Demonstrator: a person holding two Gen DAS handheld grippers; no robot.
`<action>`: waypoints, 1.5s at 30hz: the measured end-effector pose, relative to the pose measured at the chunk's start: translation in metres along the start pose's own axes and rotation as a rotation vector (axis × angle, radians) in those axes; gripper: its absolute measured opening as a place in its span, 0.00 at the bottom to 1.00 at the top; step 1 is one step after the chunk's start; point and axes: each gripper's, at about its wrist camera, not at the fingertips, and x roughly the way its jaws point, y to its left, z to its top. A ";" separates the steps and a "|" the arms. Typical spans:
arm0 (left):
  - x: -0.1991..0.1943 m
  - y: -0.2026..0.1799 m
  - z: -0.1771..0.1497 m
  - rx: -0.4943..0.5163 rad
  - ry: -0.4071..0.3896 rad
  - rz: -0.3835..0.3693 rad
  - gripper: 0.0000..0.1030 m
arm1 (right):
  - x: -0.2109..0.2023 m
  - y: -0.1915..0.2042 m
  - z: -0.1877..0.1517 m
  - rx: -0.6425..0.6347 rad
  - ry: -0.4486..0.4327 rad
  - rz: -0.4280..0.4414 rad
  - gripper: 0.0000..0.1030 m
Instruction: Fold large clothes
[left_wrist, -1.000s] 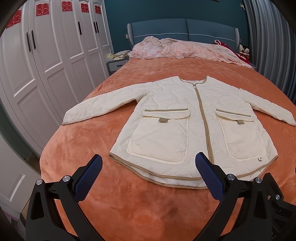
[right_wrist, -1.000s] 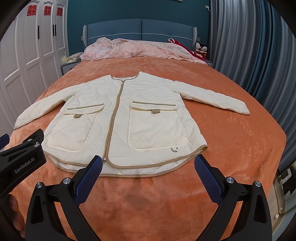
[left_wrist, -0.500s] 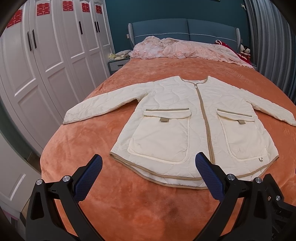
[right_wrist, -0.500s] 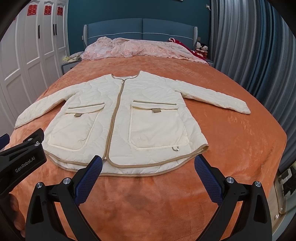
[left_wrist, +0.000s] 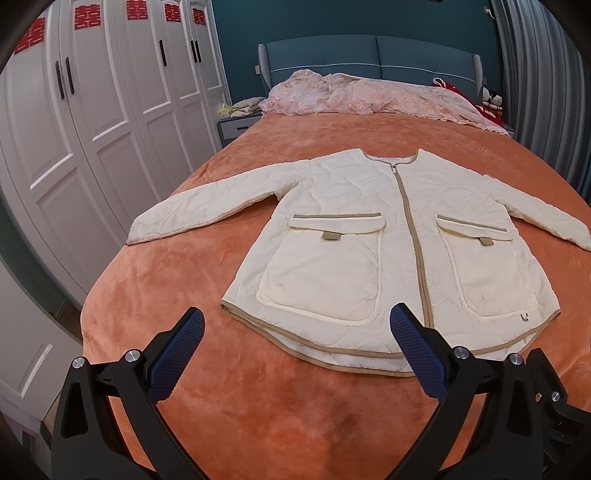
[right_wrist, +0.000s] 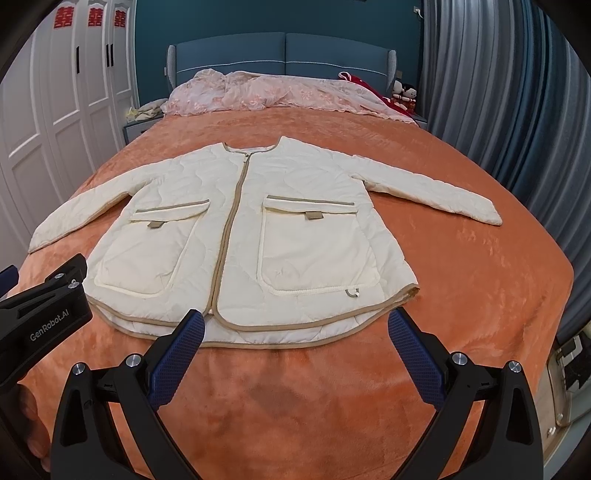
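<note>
Jacket (left_wrist: 373, 236) hem faces both wide-spread grippers (left_wrist: 295, 347) (right_wrist: 295, 347), seemingly above bare blanket (left_wrist: 295, 417).

Home bedroom: bed (left_wrist: 295, 424), headboard (right_wrist: 284, 51), wardrobe (left_wrist: 92, 122), curtains (right_wrist: 498, 92).

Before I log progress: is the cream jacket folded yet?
No, spread flat: the jacket lies front-up, zipped, both sleeves stretched outward on the orange bedspread.

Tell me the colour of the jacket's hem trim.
Tan trim on the cream jacket; clearest in the right wrist view.
</note>
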 end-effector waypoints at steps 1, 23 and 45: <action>0.000 0.000 0.000 0.000 0.000 0.000 0.95 | 0.000 0.000 0.000 0.001 0.000 0.000 0.95; 0.029 -0.008 0.002 0.011 0.055 0.011 0.95 | 0.036 -0.024 0.008 0.046 0.074 -0.026 0.95; 0.127 -0.042 0.044 0.027 0.172 -0.023 0.95 | 0.169 -0.223 0.112 0.429 0.037 -0.079 0.95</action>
